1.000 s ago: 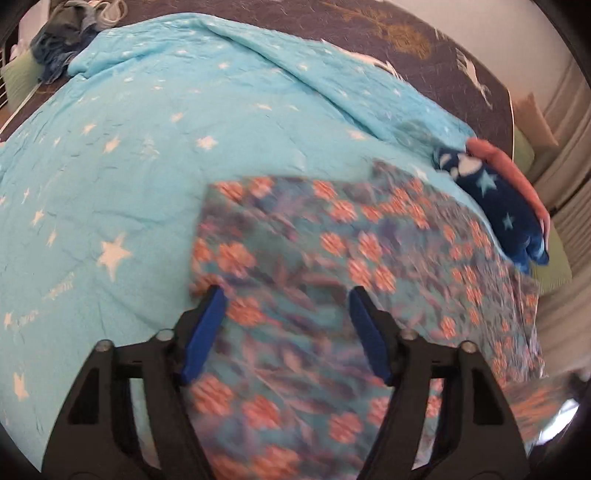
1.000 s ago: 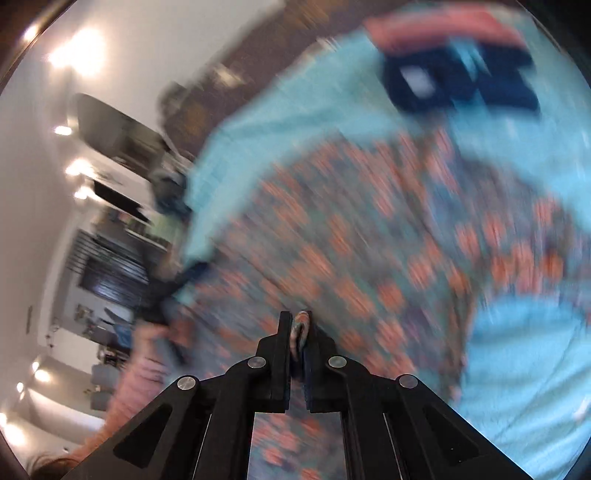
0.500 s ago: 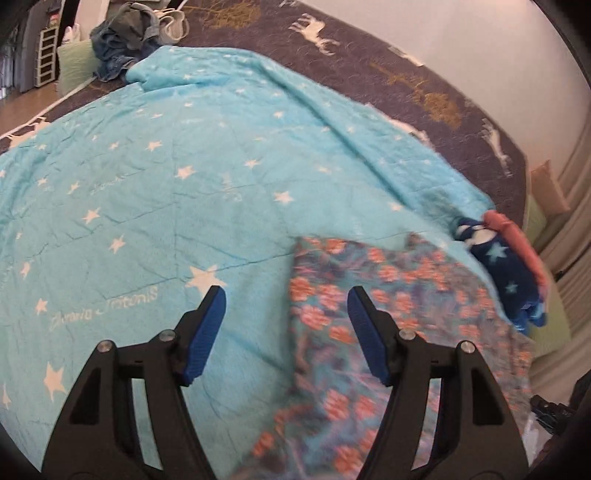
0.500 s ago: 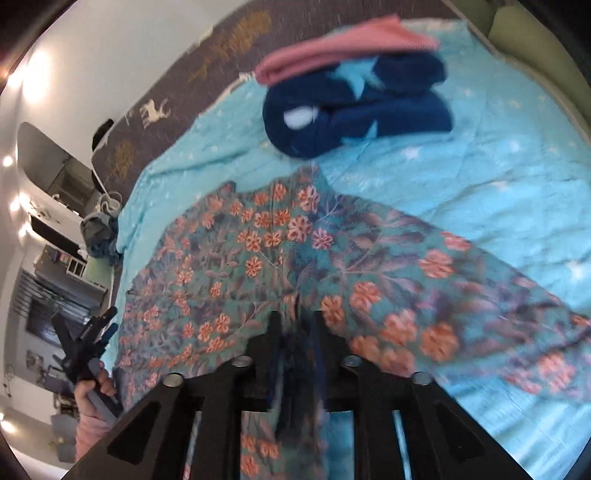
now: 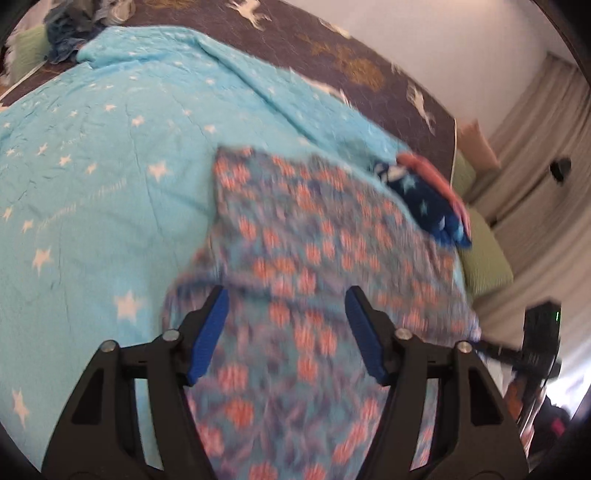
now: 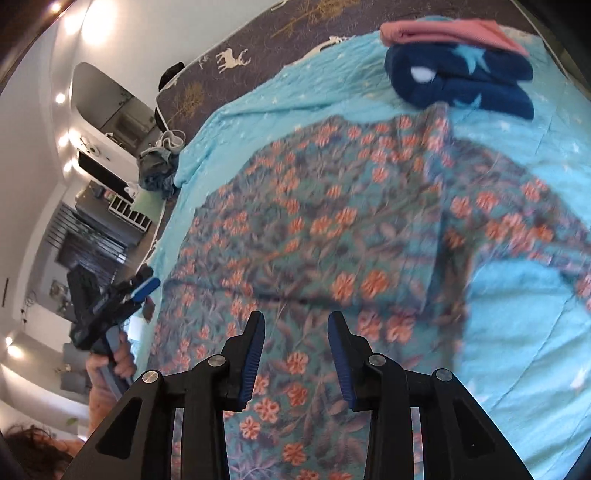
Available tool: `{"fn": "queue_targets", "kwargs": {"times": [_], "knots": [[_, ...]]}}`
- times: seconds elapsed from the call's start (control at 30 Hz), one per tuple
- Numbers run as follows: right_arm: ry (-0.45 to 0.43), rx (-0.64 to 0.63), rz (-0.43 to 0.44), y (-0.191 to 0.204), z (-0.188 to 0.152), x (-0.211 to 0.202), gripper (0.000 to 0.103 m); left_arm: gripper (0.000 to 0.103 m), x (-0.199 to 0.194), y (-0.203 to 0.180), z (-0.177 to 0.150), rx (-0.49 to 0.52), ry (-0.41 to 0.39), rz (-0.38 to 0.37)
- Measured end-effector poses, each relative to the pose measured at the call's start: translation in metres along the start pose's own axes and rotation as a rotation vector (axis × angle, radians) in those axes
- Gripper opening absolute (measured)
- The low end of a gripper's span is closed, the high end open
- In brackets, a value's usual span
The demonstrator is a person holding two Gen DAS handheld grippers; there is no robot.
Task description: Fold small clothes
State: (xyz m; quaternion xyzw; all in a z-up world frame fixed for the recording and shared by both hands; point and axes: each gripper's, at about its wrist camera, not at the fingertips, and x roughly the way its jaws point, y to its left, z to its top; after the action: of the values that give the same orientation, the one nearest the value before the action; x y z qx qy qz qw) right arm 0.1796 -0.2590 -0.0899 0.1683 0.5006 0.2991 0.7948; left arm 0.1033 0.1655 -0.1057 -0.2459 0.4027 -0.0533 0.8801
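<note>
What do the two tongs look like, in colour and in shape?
Both are alike. The left tongs and the right tongs have black angular plastic frames with triangular cut-outs and round silver screw heads. Each finger carries a long, ribbed blue pad on its inner face. No cables or sleeves can be seen.

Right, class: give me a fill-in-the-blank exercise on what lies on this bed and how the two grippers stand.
1. The floral garment lies spread on a light blue blanket printed with white ____.
2. The folded pink garment lies beside a folded navy one and nearer the ____.
3. The right gripper holds ____ between its pads.
4. The left gripper is ____.

Missing words: stars; wall; nothing; open
</note>
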Motion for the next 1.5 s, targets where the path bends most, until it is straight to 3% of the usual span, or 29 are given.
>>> {"fn": "queue_targets", "kwargs": {"times": [0.1, 0.17, 0.2, 0.23, 0.3, 0.37, 0.47, 0.57, 0.6, 0.63, 0.67, 0.73, 0.87, 1.03, 1.27, 1.37, 1.43, 1.5], "knots": [[-0.010, 0.052, 0.016, -0.006, -0.013, -0.008, 0.040, 0.060, 0.019, 0.016, -0.006, -0.105, 0.095, -0.089], [-0.037, 0.093, 0.012, -0.013, -0.019, -0.016, 0.042, 0.059, 0.027, 0.030, -0.002, -0.182, 0.037, -0.107], [-0.050, 0.121, 0.011, -0.019, -0.023, -0.023, 0.042, 0.059, 0.027, 0.035, 0.003, -0.203, -0.011, -0.089], [-0.066, 0.149, 0.012, -0.024, -0.024, -0.029, 0.042, 0.059, 0.025, 0.042, 0.011, -0.229, -0.078, -0.017], [-0.103, 0.194, 0.008, -0.033, -0.031, -0.044, 0.043, 0.046, 0.022, 0.053, 0.019, -0.273, -0.143, 0.008], [-0.139, 0.232, -0.012, -0.043, -0.040, -0.062, 0.046, 0.022, 0.021, 0.060, 0.016, -0.328, -0.148, 0.056], [-0.206, 0.326, -0.066, -0.071, -0.055, -0.088, 0.052, 0.021, 0.019, 0.048, 0.005, -0.243, -0.176, 0.141], [-0.259, 0.477, -0.104, -0.109, -0.069, -0.106, 0.053, 0.021, 0.011, 0.040, 0.005, -0.216, -0.199, 0.152], [-0.282, 0.549, -0.090, -0.125, -0.076, -0.112, 0.053, 0.023, 0.010, 0.039, 0.007, -0.215, -0.178, 0.150], [-0.301, 0.604, -0.073, -0.137, -0.082, -0.116, 0.053, 0.032, 0.011, 0.037, 0.006, -0.219, -0.158, 0.150], [-0.329, 0.670, -0.048, -0.152, -0.090, -0.123, 0.053, 0.048, 0.006, 0.036, 0.003, -0.225, -0.146, 0.151], [-0.401, 0.780, -0.018, -0.177, -0.106, -0.139, 0.053, 0.062, -0.011, 0.035, -0.005, -0.215, -0.174, 0.163], [-0.513, 0.917, -0.037, -0.214, -0.130, -0.169, 0.061, 0.065, -0.037, 0.011, -0.009, -0.102, -0.201, 0.156], [-0.584, 1.014, -0.023, -0.248, -0.133, -0.190, 0.061, 0.075, -0.044, -0.029, -0.005, 0.019, -0.221, 0.111], [-0.625, 1.165, -0.040, -0.281, -0.123, -0.192, 0.066, 0.075, -0.015, -0.068, -0.013, 0.115, -0.115, 0.075], [-0.660, 1.093, -0.147, -0.278, -0.110, -0.208, 0.066, 0.075, -0.006, -0.077, -0.017, 0.143, -0.078, 0.090], [-0.612, 1.000, -0.263, -0.283, -0.088, -0.216, 0.073, 0.075, -0.002, -0.078, -0.019, 0.147, -0.068, 0.093], [-0.525, 0.891, -0.287, -0.298, -0.065, -0.213, 0.080, 0.075, 0.002, -0.079, -0.021, 0.145, -0.058, 0.099]]}}
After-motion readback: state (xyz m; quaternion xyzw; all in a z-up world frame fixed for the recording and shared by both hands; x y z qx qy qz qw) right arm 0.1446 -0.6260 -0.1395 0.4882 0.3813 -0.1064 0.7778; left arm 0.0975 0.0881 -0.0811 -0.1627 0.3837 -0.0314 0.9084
